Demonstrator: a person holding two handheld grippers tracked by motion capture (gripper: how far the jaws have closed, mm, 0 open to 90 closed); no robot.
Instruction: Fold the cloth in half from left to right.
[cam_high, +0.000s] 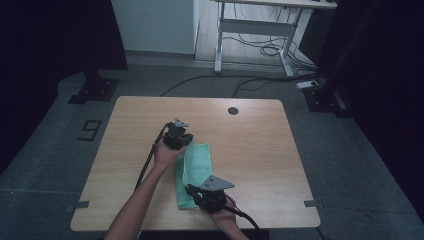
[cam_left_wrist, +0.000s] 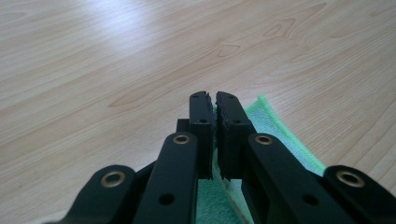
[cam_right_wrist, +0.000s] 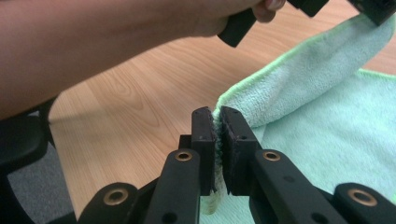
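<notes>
Fluffy green terry cloth (cam_right_wrist: 327, 121), smooth light wood-grain table (cam_left_wrist: 116, 70) with soft sheen, matt black fingers (cam_right_wrist: 204, 135)

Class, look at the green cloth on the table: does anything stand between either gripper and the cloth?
No. The left gripper and right gripper are each shut on an edge of the green cloth, with nothing between.

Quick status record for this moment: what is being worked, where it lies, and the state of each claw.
work item: green cloth, partly folded over itself
surface: wooden table
left claw: shut on the cloth's far edge, cloth pinched between its jaws
right claw: shut on the cloth's near edge, which is lifted into a fold
cloth between claws: one edge raised off the layer lying flat
other items: round grommet hole near the table's far edge
</notes>
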